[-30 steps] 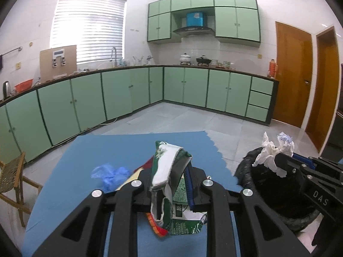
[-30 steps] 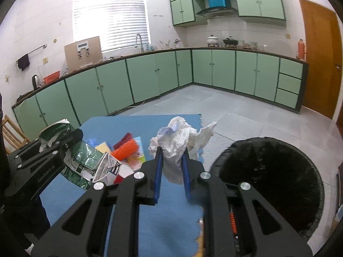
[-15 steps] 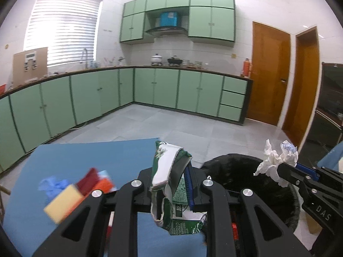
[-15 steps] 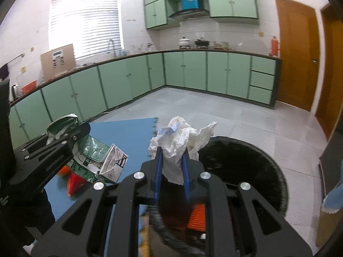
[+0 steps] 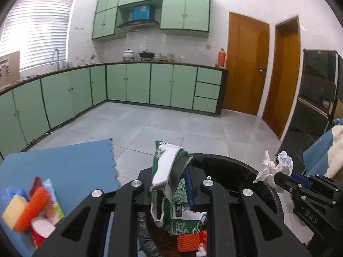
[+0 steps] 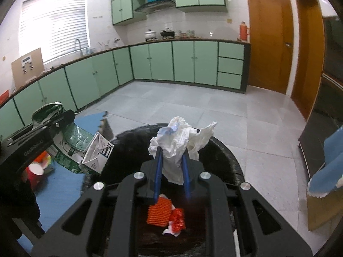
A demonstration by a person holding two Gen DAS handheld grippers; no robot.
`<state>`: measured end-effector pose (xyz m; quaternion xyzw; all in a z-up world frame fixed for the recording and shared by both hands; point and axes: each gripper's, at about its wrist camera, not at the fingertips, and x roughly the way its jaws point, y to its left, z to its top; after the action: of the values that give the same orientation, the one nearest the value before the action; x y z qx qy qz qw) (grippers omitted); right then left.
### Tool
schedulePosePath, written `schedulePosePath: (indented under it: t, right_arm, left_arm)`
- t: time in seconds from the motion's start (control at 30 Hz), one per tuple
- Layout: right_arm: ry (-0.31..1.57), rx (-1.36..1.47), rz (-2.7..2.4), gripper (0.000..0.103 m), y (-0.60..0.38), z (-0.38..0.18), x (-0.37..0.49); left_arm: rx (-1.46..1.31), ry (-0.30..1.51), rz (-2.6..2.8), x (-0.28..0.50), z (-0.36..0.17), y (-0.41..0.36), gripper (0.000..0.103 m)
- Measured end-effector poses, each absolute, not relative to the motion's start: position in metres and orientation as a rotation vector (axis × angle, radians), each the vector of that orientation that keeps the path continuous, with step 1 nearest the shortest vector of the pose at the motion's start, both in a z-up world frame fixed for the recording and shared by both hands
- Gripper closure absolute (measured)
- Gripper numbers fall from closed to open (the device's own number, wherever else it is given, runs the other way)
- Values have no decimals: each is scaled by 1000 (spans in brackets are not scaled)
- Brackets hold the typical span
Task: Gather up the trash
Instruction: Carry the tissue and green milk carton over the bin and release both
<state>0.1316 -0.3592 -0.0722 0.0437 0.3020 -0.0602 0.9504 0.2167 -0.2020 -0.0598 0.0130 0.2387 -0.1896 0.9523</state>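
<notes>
Green kitchen, black bin (image 6: 227, 156) below; left fingers (image 5: 171, 184) pinching carton (image 5: 169, 184), right fingers (image 6: 171, 165) pinching tissue (image 6: 178, 147).

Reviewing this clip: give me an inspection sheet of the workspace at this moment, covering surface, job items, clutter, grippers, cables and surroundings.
Surface: blue foam mat on a grey tiled floor.
Job's things: black bin beside the mat, already holding an orange ridged wrapper and a red crumpled wrapper; green milk carton and white tissue wad both held over the bin.
Clutter: yellow sponge, orange roll and red paper cup on the mat.
Grippers: left gripper shut on the carton; right gripper shut on the tissue.
Cables: nothing seen for certain.
Surroundings: green kitchen cabinets, wooden doors, window blinds.
</notes>
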Motion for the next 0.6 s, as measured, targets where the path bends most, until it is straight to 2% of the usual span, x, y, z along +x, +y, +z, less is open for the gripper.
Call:
schedulePosePath:
  t: [0.17, 0.27, 0.33, 0.37, 0.4, 0.43, 0.5, 0.6]
  right_arm:
    - [645, 97, -138, 85, -370, -94, 140]
    - [661, 103, -144, 76, -375, -103, 143]
    - [672, 97, -158, 55, -379, -110, 145]
    - [675, 97, -161, 53, -383, -111, 146]
    - [677, 97, -167, 48, -384, -112, 147]
    - [680, 97, -177, 37, -386, -114, 146]
    - [678, 97, -205, 24, -388, -117, 144]
    - [667, 100, -215, 14, -388, -118, 141]
  left_arm:
    - [47, 519, -414, 231, -75, -226, 82]
    - [48, 562, -438, 241, -85, -237, 80]
    - [40, 587, -460, 246, -91, -242, 68]
    - [34, 592, -469, 247, -92, -242, 54]
    - [33, 590, -469, 248, -93, -243, 48]
    - [34, 585, -469, 248, -93, -243, 46]
    - [35, 585, -476, 248, -93, -241, 40]
    - [35, 578, -461, 247, -91, -234, 37]
